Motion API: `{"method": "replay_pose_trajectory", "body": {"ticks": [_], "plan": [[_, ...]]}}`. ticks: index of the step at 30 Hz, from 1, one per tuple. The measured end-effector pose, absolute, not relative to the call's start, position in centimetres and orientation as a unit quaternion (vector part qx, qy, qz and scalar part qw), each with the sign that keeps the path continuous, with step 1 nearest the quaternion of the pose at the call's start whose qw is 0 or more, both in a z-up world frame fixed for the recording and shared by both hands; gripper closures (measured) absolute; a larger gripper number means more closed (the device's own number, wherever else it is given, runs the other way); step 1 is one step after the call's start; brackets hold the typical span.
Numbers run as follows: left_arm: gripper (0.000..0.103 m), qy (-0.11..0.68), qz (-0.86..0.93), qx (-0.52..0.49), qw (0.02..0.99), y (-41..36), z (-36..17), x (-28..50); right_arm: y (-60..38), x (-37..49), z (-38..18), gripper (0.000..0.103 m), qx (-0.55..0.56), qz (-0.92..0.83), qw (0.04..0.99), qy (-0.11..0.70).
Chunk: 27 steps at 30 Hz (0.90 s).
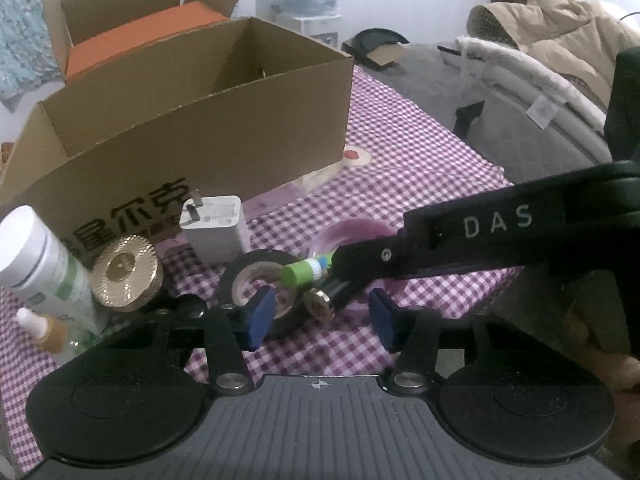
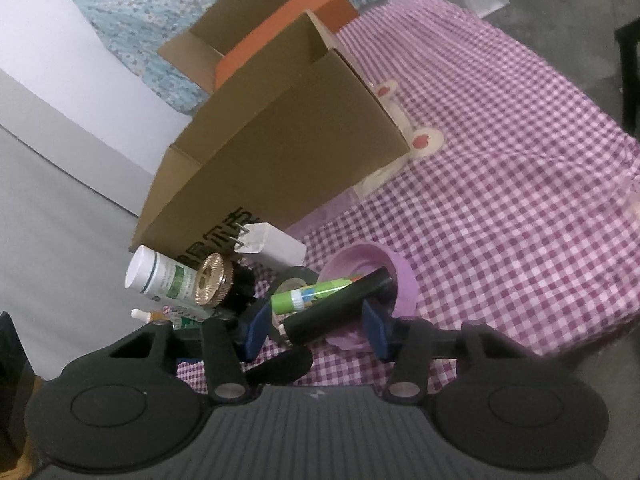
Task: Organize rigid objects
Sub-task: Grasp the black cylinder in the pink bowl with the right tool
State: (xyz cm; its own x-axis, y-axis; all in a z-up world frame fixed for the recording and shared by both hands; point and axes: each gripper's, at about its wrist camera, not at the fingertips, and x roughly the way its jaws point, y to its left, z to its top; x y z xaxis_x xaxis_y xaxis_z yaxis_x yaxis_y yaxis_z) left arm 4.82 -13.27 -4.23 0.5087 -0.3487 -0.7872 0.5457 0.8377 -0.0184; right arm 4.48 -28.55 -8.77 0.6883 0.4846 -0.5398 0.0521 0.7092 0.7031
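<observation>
An open cardboard box (image 1: 192, 128) (image 2: 288, 148) stands on the purple checked cloth. In front of it lie a white charger (image 1: 214, 228) (image 2: 272, 246), a roll of black tape (image 1: 256, 276), a green glue stick (image 1: 304, 274) (image 2: 308, 294), a black tube with a gold end (image 2: 336, 304) (image 1: 320, 304), a gold-lidded jar (image 1: 126, 272) (image 2: 212, 280), a white bottle (image 1: 44, 264) (image 2: 160, 276) and a purple tape roll (image 2: 380, 276). My left gripper (image 1: 320, 316) is open just before the tape and tube. My right gripper (image 2: 316, 324) is open with the black tube between its jaws; it shows in the left wrist view (image 1: 360, 264).
A second box holding an orange box (image 1: 132, 40) (image 2: 288, 24) stands behind. A small dropper bottle (image 1: 44, 328) lies at the left. A chair with a beige coat (image 1: 560, 40) is at the far right. The cloth's edge drops off at the right (image 2: 600, 280).
</observation>
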Motion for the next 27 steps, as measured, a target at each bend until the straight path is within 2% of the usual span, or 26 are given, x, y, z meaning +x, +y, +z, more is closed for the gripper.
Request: {"method": "replay_pose_trajectory", "body": {"ticks": [5,10,27], "plan": [[0.067,0.442,-0.273,0.100,0.848,-13.3,-4.8,5.6,-28.6,5.6,-9.2,0.057,0.368,0.128,0.835,0.388],[0.073,0.447,-0.287,0.093,0.842,-13.4,-5.1,5.6,-28.8,6.5,-9.4,0.058,0.377,0.127,0.828,0.396],[0.082,0.442,-0.312,0.119,0.833,-15.2,-5.4,5.9,-29.2,8.1,-10.8,0.070,0.404,0.108,0.807,0.417]]}}
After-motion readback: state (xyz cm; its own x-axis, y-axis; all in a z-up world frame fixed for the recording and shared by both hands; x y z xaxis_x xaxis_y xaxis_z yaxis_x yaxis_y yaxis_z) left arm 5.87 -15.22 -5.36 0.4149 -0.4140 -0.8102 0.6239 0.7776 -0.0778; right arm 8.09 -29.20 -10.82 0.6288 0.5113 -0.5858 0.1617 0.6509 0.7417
